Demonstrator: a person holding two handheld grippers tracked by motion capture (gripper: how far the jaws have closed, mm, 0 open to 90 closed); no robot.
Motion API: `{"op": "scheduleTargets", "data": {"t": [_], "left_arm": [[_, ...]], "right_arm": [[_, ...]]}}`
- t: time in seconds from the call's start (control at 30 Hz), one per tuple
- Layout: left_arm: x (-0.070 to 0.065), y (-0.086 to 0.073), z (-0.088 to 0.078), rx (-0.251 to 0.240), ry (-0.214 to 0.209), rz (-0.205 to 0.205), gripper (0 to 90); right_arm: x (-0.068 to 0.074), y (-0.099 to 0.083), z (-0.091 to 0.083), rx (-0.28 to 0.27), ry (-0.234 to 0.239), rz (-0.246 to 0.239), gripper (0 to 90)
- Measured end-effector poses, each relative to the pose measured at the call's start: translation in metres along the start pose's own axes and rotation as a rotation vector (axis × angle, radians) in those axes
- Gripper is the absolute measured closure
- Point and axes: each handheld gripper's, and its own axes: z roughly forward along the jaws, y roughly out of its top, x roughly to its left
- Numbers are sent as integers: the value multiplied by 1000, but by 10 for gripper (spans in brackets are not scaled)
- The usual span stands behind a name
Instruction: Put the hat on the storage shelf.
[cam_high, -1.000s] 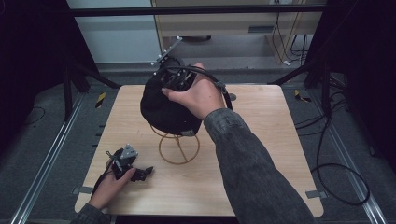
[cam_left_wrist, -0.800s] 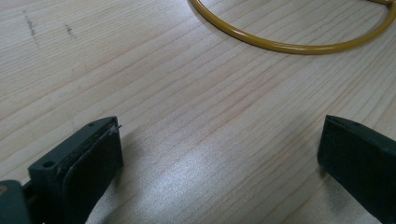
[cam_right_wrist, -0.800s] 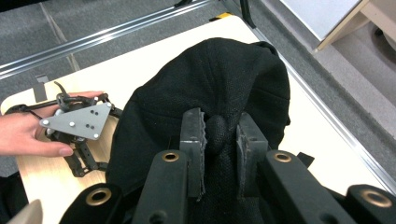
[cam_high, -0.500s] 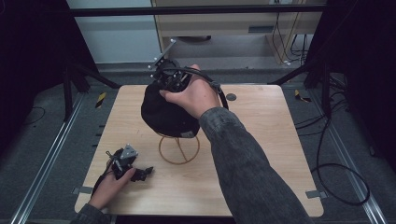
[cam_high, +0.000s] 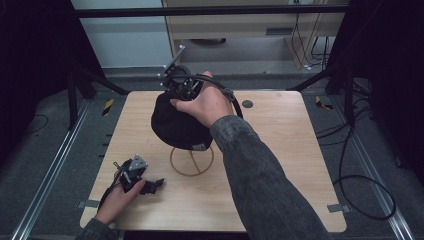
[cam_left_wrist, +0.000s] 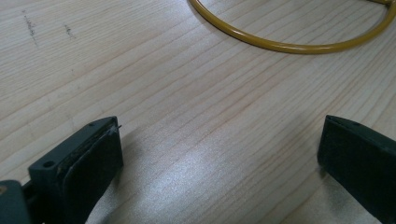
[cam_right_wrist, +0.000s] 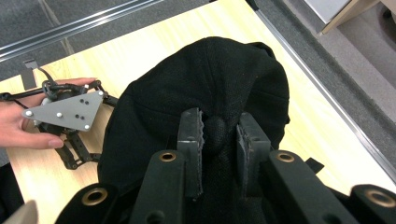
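A black cap (cam_high: 177, 125) sits over a yellow wire stand whose round base ring (cam_high: 192, 174) lies on the wooden table (cam_high: 280, 165). The stand's top is hidden under the cap. My right gripper (cam_high: 175, 96) comes down on the crown from behind. In the right gripper view it (cam_right_wrist: 218, 130) is shut on the button at the top of the cap (cam_right_wrist: 210, 74). My left gripper (cam_high: 152, 185) rests on the table at the front left, open. In its own view the left gripper (cam_left_wrist: 219, 154) holds nothing, with the base ring (cam_left_wrist: 280, 45) just ahead.
A small dark round mark (cam_high: 247, 104) is on the table at the back right. Metal rails (cam_high: 50, 170) run along both sides of the table. Cables (cam_high: 360, 185) lie on the floor to the right. The left gripper (cam_right_wrist: 79, 154) shows beside the cap in the right gripper view.
My right gripper has come down a little onto the cap's crown, and the cap has shifted slightly with it. The left gripper has stayed put.
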Motion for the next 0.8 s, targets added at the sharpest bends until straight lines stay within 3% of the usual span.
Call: {"op": "scheduleTargets", "data": {"t": [0.8], "left_arm": [[0,0,0,0,0,0,0]], "right_arm": [[-1,-5,3,32,16,1,696]]}}
